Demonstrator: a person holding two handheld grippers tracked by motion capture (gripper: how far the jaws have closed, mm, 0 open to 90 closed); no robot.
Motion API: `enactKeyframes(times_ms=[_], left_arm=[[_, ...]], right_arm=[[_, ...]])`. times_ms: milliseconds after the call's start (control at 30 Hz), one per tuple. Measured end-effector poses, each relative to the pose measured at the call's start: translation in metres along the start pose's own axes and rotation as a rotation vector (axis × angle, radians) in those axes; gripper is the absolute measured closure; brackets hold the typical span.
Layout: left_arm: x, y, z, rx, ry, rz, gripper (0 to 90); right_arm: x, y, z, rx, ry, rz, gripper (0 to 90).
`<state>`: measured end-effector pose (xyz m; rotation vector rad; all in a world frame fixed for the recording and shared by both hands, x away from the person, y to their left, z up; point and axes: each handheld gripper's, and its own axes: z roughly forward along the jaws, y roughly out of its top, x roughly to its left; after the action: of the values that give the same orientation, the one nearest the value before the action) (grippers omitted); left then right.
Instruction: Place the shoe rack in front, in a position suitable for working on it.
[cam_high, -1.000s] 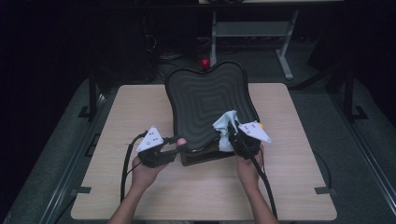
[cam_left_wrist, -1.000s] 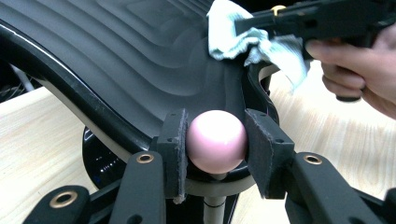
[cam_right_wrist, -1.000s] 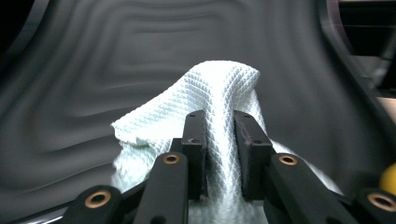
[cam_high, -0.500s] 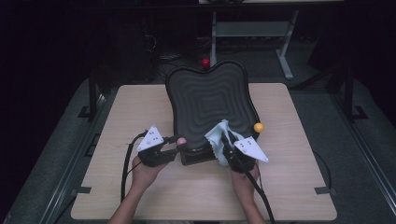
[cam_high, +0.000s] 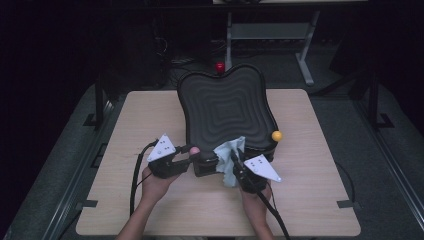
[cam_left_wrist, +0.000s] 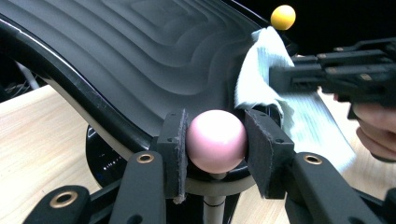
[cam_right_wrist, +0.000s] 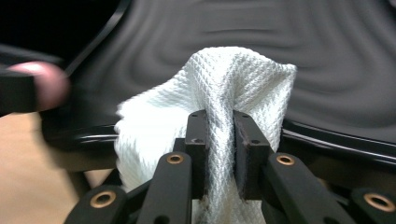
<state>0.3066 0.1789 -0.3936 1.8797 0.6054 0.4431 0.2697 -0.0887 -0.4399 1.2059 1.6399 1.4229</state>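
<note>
Since the earlier frame the cloth (cam_high: 231, 156) and the right gripper (cam_high: 239, 167) have come down from the tray's ridged face to its near rim, the jaws having just closed further on the cloth. Cloth — white, waffle-weave — is pinched between the right pads (cam_right_wrist: 201, 140) and drapes against the near rim of the black tray (cam_high: 225, 107), which stands tilted at the table's (cam_high: 310, 200) middle, reaching to its far edge. Left gripper (cam_high: 192, 150) clamps a pink ball (cam_left_wrist: 216, 140) on a stem at the tray's near-left corner. An orange ball (cam_high: 276, 135) marks the right edge; a red ball (cam_high: 220, 66) lies beyond the far rim.
</note>
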Motion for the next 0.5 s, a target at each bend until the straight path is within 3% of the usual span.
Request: enactKeyframes(times_ms=[67, 133, 300, 367, 500], left_arm=[[-0.001, 0.000, 0.001, -0.003, 0.001, 0.002, 60.6], [-0.002, 0.000, 0.002, -0.003, 0.003, 0.000, 60.6], [0.000, 0.000, 0.002, -0.004, 0.004, -0.005, 60.6], [0.000, 0.000, 0.002, -0.004, 0.007, -0.003, 60.6], [-0.002, 0.000, 0.003, -0.007, 0.005, -0.002, 60.5]], right_arm=[[-0.010, 0.000, -0.001, -0.009, -0.029, 0.021, 78.0], [-0.012, 0.001, 0.000, -0.004, -0.026, 0.047, 78.0], [0.008, -0.003, 0.003, 0.012, 0.047, -0.004, 78.2], [0.005, -0.002, 0.004, 0.016, 0.056, 0.001, 78.1], [-0.005, 0.002, 0.007, 0.017, 0.016, 0.011, 78.0]])
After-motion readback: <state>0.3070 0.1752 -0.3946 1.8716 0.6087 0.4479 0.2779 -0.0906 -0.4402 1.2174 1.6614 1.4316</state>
